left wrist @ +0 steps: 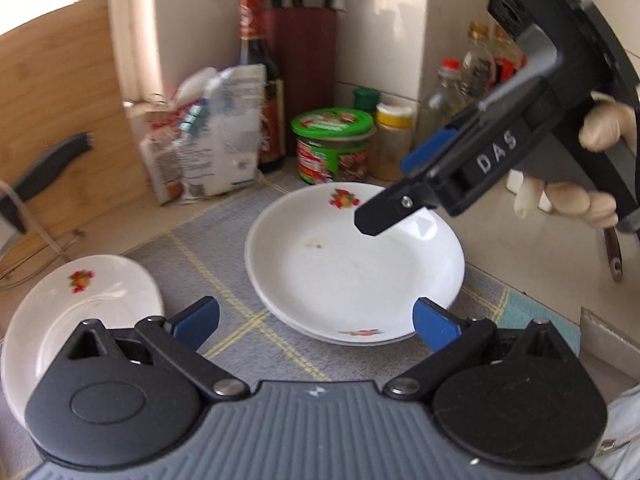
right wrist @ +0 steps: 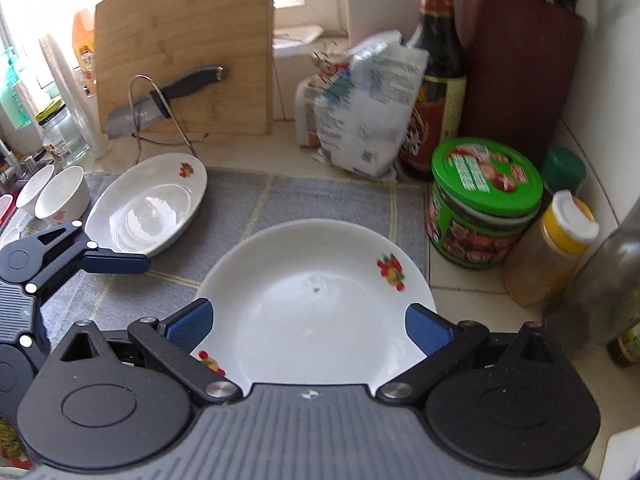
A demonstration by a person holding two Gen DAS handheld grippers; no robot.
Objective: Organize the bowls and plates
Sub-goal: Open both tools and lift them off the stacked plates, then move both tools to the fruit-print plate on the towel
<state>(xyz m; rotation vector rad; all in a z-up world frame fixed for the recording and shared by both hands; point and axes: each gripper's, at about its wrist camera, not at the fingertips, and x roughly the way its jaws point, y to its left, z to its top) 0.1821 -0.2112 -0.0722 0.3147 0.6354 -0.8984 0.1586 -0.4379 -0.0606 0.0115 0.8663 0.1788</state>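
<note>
A stack of white plates with fruit prints (left wrist: 352, 264) rests on a grey checked mat (left wrist: 224, 264). My left gripper (left wrist: 316, 322) is open just in front of the stack's near rim and holds nothing. My right gripper (left wrist: 394, 190), held by a gloved hand (left wrist: 600, 128), hovers over the stack's far right rim. In the right wrist view the right gripper (right wrist: 308, 326) is open above the top plate (right wrist: 316, 296), empty. A single plate (left wrist: 80, 308) (right wrist: 148, 208) lies to the left on the mat. One left gripper finger (right wrist: 116, 262) sits near that plate. Two white bowls (right wrist: 60, 196) stand at the far left.
A green-lidded jar (right wrist: 484, 196), a yellow spice jar (right wrist: 556, 248), a dark sauce bottle (right wrist: 436, 80) and a white bag (right wrist: 360, 112) crowd the back right. A bamboo cutting board (right wrist: 184, 60) with a knife (right wrist: 160, 100) leans behind. A knife block (left wrist: 304, 48) fills the corner.
</note>
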